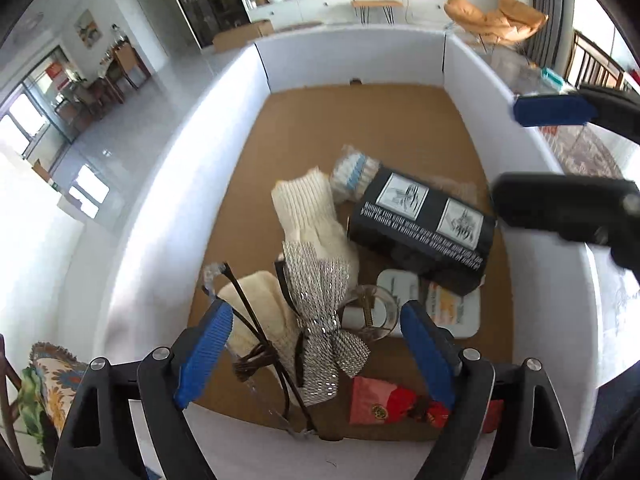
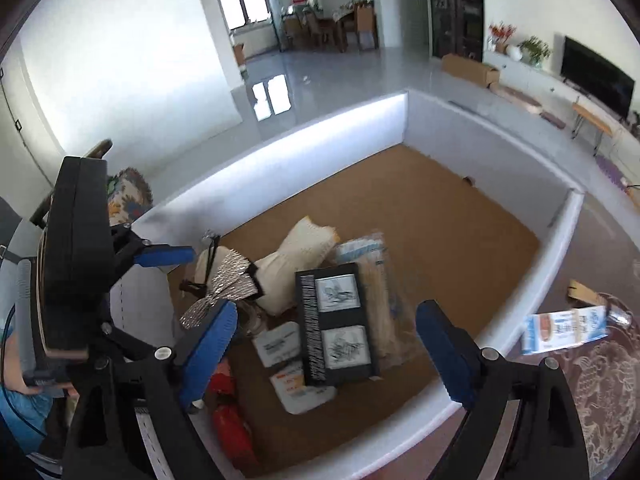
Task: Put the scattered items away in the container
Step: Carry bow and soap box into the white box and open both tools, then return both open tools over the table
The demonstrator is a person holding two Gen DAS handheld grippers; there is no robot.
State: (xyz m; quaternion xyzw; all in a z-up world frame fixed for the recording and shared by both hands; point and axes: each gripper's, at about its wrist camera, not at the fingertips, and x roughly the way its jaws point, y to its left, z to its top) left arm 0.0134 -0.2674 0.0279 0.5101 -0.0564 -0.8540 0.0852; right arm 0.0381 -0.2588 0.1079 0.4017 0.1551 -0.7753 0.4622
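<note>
The container [image 1: 352, 60], a white-walled box with a brown floor, holds the gathered items in a heap toward its near wall. A black box [image 1: 424, 228] printed with two pictures lies tilted over white packets [image 1: 452, 308], beside a cream knitted glove [image 1: 308, 208] and a silver sequined bow [image 1: 320, 304]. A red pouch [image 1: 384, 400] lies against the near wall. The left hand-held gripper [image 1: 316, 352] hangs released above the bow, nothing between its blue pads. The right hand-held gripper [image 2: 324, 348] is likewise spread wide over the black box, gripping nothing. Outside the right wall, a blue-and-white packet [image 2: 568, 330] lies on a patterned rug [image 2: 600, 380].
</note>
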